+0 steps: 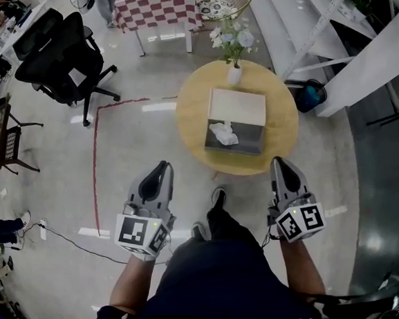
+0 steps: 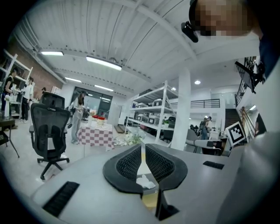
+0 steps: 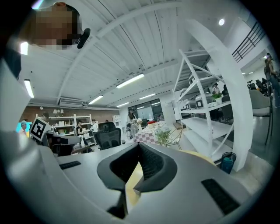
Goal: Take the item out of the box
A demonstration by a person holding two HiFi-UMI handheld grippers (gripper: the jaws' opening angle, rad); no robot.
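Left gripper (image 1: pixel 161 167) and right gripper (image 1: pixel 281 164) are hovering short of the round worktop (image 1: pixel 192 110), jaws together, empty. Crumpled white item (image 1: pixel 224 133) is lying in the open box (image 1: pixel 250 138); approach seemingly pending, jaws needing opening.

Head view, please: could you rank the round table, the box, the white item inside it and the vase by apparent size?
1. Round table
2. Box
3. White item
4. Vase, slightly smaller than the item; counting its flowers, the two look about alike.
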